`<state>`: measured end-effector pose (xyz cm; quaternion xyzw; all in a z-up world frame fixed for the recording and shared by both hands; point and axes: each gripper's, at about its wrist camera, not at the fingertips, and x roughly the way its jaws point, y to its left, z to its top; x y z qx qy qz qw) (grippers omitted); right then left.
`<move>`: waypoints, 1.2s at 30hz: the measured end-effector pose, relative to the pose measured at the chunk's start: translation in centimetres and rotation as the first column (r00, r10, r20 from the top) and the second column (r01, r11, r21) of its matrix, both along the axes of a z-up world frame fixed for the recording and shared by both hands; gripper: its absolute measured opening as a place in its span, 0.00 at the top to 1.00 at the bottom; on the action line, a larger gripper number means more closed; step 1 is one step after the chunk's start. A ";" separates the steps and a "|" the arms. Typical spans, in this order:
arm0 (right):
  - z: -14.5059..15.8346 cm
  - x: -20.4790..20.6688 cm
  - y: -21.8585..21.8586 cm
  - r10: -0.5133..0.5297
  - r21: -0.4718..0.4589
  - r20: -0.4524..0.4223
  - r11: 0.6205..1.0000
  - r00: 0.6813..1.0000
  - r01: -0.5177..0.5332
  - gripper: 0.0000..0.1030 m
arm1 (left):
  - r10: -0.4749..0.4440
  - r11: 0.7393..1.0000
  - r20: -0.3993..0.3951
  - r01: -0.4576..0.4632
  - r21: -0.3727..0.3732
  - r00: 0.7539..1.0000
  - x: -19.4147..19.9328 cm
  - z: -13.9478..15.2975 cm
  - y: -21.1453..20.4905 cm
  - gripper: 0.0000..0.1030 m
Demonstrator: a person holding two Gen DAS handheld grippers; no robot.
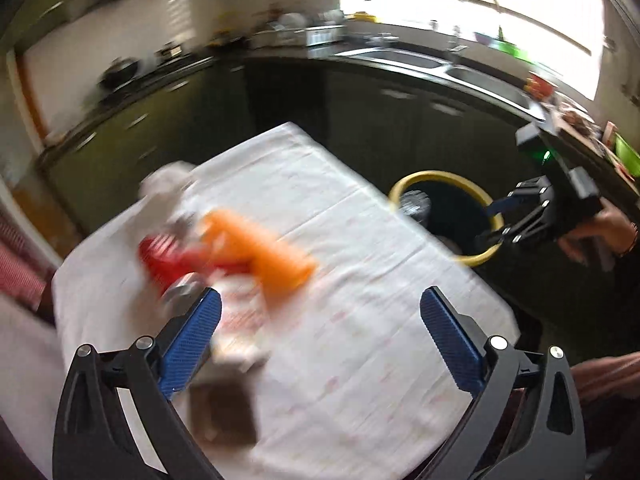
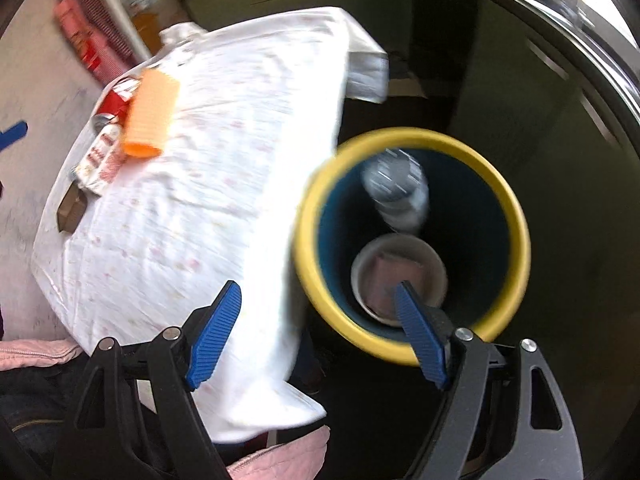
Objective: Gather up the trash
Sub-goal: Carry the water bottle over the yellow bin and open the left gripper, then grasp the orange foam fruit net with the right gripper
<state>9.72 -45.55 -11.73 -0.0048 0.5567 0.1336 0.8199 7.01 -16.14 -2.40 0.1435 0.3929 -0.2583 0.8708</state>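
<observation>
A yellow-rimmed blue bin (image 2: 516, 216) stands beside the cloth-covered table (image 2: 224, 152); it also shows in the left wrist view (image 1: 404, 186). Inside it lie a clear plastic bottle (image 2: 396, 188) and a white cup (image 2: 400, 276). On the table lie an orange packet (image 1: 256, 252), a red can (image 1: 168, 258), a white printed wrapper (image 1: 240, 320) and a brown box (image 1: 222, 412). My left gripper (image 1: 320, 308) is open and empty above the table, near the trash. My right gripper (image 2: 320, 300) is open and empty over the bin's rim; it shows in the left wrist view (image 1: 490, 222).
Dark kitchen cabinets and a counter with a sink (image 1: 400, 56) run behind the table. A crumpled white item (image 1: 168, 184) lies at the table's far left edge. A pink jacket (image 2: 40, 352) is at the near side.
</observation>
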 end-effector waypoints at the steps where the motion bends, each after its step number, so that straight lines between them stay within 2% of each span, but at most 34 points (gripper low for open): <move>1: 0.3 0.4 1.1 0.023 -0.001 0.004 1.000 1.000 -0.023 0.27 | 0.022 1.000 -0.003 -0.022 -0.003 1.000 -0.2 -0.3 1.4 0.05; 5: 1.2 2.7 6.0 0.107 0.007 0.019 0.994 0.994 -0.107 0.27 | 0.095 0.995 -0.017 -0.095 -0.022 0.995 -1.4 -1.6 6.7 0.05; 12: 2.9 7.9 14.7 0.174 0.014 0.034 0.985 0.984 -0.174 0.27 | 0.135 0.991 0.014 -0.135 -0.006 0.991 -2.4 -2.9 10.1 0.05; 17: 4.0 11.6 20.3 0.177 -0.030 0.052 0.984 0.983 -0.176 0.29 | 0.135 0.991 0.026 -0.135 -0.008 0.990 -3.1 -3.7 11.9 0.05; 20: 3.3 14.0 23.0 0.169 -0.091 0.032 0.982 0.985 -0.166 0.40 | 0.133 0.991 0.018 -0.133 -0.015 0.991 -3.3 -4.2 13.0 0.05; 26: 1.1 16.3 24.5 0.129 -0.177 -0.001 0.976 0.992 -0.127 0.47 | 0.133 0.991 0.002 -0.133 -0.030 0.991 -3.4 -4.8 14.9 0.05; 30: -0.1 16.8 24.5 0.117 -0.191 -0.019 0.974 0.993 -0.119 0.54 | 0.142 0.989 -0.003 -0.142 -0.037 0.990 -3.3 -5.1 15.5 0.05; 33: -0.4 17.0 24.5 0.117 -0.200 -0.018 0.973 0.993 -0.118 0.71 | 0.150 0.988 -0.009 -0.151 -0.041 0.989 -3.1 -5.3 15.9 0.05; 34: -0.4 16.9 24.6 0.117 -0.202 -0.014 0.972 0.993 -0.117 0.82 | 0.152 0.988 -0.010 -0.152 -0.042 0.988 -3.1 -5.3 15.9 0.05; 36: -0.1 16.9 24.2 0.113 -0.199 0.001 0.974 0.994 -0.111 0.86 | 0.153 0.987 -0.010 -0.154 -0.040 0.988 -3.1 -5.4 15.9 0.05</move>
